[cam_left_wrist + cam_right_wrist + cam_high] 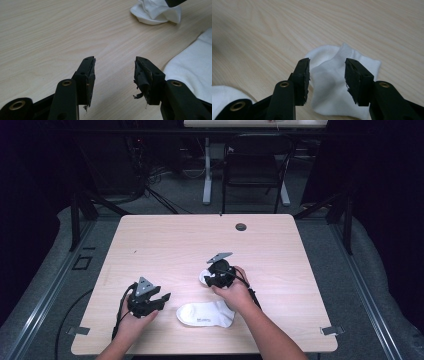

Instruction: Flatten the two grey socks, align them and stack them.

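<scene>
While both hands rested low in the high view, the light wood-grain rectangular table [165, 240] carried two white ankle socks. The flat white sock [206, 314] lay in the lower centre of the frame, between the two forearms. The second, rumpled white sock [204, 277] lay just above it, partly covered by the right gripper [216, 279].

The left gripper [156, 301] sat at the lower left of the high view, just beside the toe end of the flat sock. In the left gripper view, its jaws stood wide apart over bare table with nothing between them; the flat sock [193, 72] occupied the right edge of that frame and the rumpled sock [156, 12] the upper right.

In the right gripper view, the right gripper [327, 75] had its jaws well open, one on either side of the rumpled sock [332, 87], which lay on the table. Whether the pads touched the fabric could not be determined. The flat sock [224, 96] appeared at the lower left of that frame.
</scene>
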{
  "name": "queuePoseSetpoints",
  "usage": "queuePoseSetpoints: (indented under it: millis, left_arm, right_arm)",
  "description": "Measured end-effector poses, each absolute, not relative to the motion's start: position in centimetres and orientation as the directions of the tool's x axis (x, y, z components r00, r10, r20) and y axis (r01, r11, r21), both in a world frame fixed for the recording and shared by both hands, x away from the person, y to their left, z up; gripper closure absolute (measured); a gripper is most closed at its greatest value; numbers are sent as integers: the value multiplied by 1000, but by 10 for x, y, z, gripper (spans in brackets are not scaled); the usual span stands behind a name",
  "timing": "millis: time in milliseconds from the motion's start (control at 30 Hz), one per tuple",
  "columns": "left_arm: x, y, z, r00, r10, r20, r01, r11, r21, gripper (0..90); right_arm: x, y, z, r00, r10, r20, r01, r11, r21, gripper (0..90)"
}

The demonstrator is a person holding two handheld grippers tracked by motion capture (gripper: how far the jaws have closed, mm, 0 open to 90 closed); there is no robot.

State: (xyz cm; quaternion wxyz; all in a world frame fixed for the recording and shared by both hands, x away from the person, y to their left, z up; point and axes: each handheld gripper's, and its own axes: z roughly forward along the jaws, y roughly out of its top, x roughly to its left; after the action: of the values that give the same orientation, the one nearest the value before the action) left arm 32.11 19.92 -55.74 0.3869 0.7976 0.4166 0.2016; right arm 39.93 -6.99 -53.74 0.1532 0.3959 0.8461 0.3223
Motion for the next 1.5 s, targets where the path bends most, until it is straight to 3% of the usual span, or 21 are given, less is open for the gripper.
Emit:
queuePoseSetpoints:
  millis: [100,200,267,333,533,1500]
  left_arm:
    - [322,201,-559,565,825,-1,512,-349,784,510]
    - [323,203,-560,562,827,-3,516,-348,782,511]
    - [323,203,-560,563,826,-5,518,-349,781,512]
    - [322,203,-560,563,826,-6,518,-348,781,514]
    - [322,206,-560,556,830,-37,531,-320,785,517]
    - [320,202,-562,562,827,-11,520,-343,783,525]
  right_arm:
    - [400,-67,-544,-643,765,-30,570,504,648,562]
    - [402,-68,-553,-622,783,-16,609,496,619,706]
    - [402,-68,-555,-617,787,-15,614,493,616,749]
    - [400,-69,-556,-618,786,-22,617,502,606,862]
    - [400,-73,-552,-610,792,11,631,477,611,872]
    - [381,-78,-527,-574,805,151,641,327,695,873]
